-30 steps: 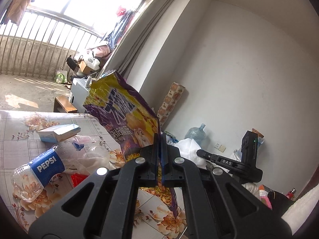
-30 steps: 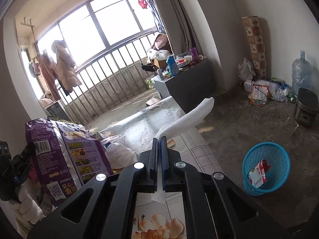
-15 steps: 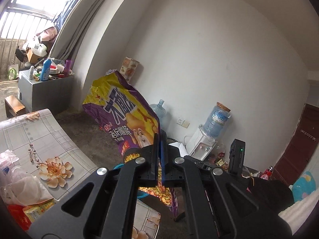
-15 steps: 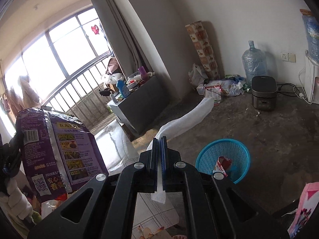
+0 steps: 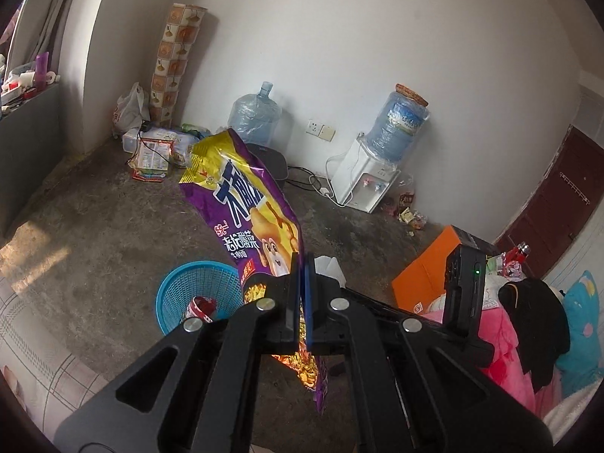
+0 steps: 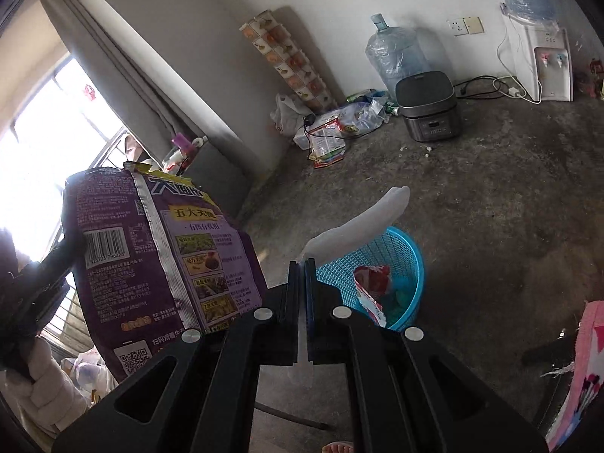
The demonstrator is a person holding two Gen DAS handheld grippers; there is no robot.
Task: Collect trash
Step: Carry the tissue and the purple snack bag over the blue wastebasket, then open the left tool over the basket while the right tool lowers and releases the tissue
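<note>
My left gripper (image 5: 301,264) is shut on a purple and yellow snack bag (image 5: 245,204) that sticks up and forward from its jaws; the bag's back side (image 6: 158,256) shows at the left of the right wrist view. My right gripper (image 6: 301,270) is shut on a long white wrapper (image 6: 358,226) that reaches out over a blue mesh basket (image 6: 406,264). That basket (image 5: 181,290) stands on the concrete floor, below and left of the snack bag, with a red and white packet (image 6: 372,287) inside.
Along the far wall stand a water jug (image 5: 256,115), a dark rice cooker (image 6: 428,111), a white water dispenser (image 5: 368,177) with cables, and a pile of bags (image 5: 158,147). An orange box (image 5: 426,275) and pink bedding (image 5: 502,339) lie right. The table edge (image 5: 34,355) is lower left.
Both grippers have swung away from the table and window toward the room and tilted downward. The blue basket now sits close below both. The bag and wrapper stay gripped.
</note>
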